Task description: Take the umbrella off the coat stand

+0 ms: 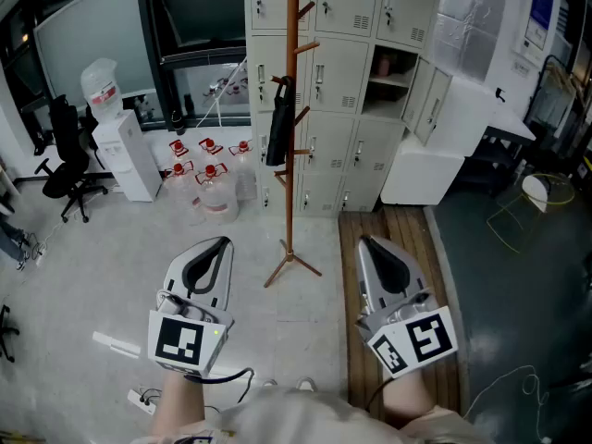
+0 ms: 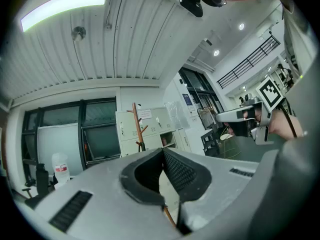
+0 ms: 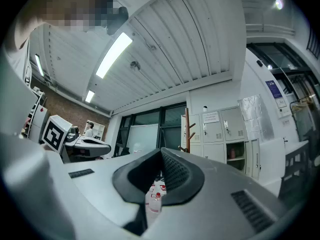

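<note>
A tall wooden coat stand rises from the pale floor in front of the lockers. A black folded umbrella hangs from a peg on its left side. My left gripper is low in the head view, left of the stand's feet and well short of the stand, shut and empty. At the right my right gripper is also shut with nothing in it. In the left gripper view, the stand shows far off above the shut jaws. The right gripper view has the stand above its jaws.
Grey lockers stand behind the stand, one with an open door. Several red-capped water jugs and a water dispenser are at the left, beside an office chair. A wooden platform lies under my right gripper. A power strip lies near my feet.
</note>
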